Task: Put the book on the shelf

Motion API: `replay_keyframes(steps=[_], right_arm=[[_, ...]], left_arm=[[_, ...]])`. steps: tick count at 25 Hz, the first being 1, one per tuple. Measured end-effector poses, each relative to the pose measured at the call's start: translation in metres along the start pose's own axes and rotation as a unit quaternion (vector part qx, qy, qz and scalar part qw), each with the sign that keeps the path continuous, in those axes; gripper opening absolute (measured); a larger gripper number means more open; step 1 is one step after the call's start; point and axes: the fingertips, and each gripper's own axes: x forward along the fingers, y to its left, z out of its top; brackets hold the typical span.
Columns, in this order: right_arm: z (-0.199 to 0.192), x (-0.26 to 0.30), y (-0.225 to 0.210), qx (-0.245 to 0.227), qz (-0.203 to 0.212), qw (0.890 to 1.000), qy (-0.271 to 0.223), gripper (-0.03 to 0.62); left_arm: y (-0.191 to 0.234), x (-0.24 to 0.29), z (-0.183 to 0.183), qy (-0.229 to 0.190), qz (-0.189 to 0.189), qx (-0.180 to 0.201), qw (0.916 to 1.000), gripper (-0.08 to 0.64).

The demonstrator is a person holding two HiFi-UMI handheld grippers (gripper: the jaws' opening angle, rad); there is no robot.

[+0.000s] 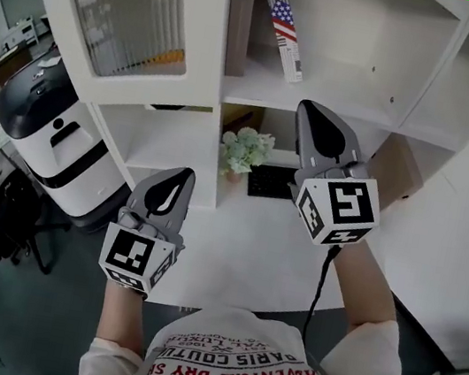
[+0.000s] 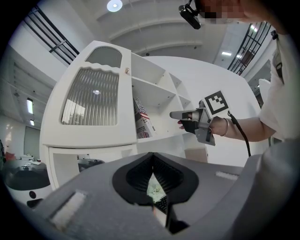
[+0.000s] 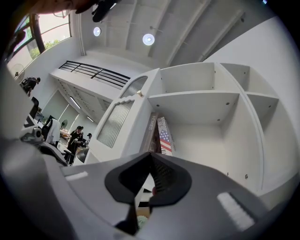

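Jaws of both grippers are seen closed, with nothing gripped. The left gripper (image 1: 185,174) is held low at the edge of the white bench (image 1: 240,255), and the right gripper (image 1: 308,109) is raised toward the white wooden shelf unit (image 1: 360,86). The flag-patterned book (image 1: 283,22) is tilted in an upper compartment, its top leaned toward 1 upright brown book (image 1: 239,21), apart from both grippers.

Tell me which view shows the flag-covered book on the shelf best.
The head view: the flag-covered book is large and sharp there, tilted toward a brown book beside it. The right gripper view shows only its upper part; the left gripper view shows it small and far off.
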Motion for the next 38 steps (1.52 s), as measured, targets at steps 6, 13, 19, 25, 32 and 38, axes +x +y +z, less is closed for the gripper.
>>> replay_keyframes(steps=[6, 13, 19, 25, 32, 38], right_arm=[[-0.022, -0.045, 0.020, 0.018, 0.000, 1.000, 0.001, 0.000], [-0.044, -0.080, 0.037, 0.005, -0.013, 1.000, -0.012, 0.000], [-0.072, -0.097, 0.044, 0.047, -0.007, 0.999, 0.020, 0.000], [-0.089, -0.106, 0.047, 0.064, 0.006, 0.997, 0.041, 0.000], [-0.085, -0.104, 0.046, 0.052, 0.010, 0.998, 0.033, 0.000], [-0.090, -0.107, 0.047, 0.064, 0.011, 0.997, 0.042, 0.000]], left_arm=[[-0.013, -0.012, 0.001, -0.004, -0.012, 0.001, 0.9999, 0.005], [-0.016, -0.023, 0.009, -0.010, -0.010, -0.004, 0.9999, 0.005], [-0.016, -0.033, 0.001, -0.008, 0.001, -0.007, 0.9999, 0.005], [-0.013, -0.035, -0.007, -0.001, 0.012, -0.011, 0.9999, 0.005], [-0.018, -0.031, 0.000, -0.004, 0.012, -0.008, 0.9999, 0.005], [-0.024, -0.028, -0.002, -0.004, 0.010, -0.001, 0.9999, 0.005]])
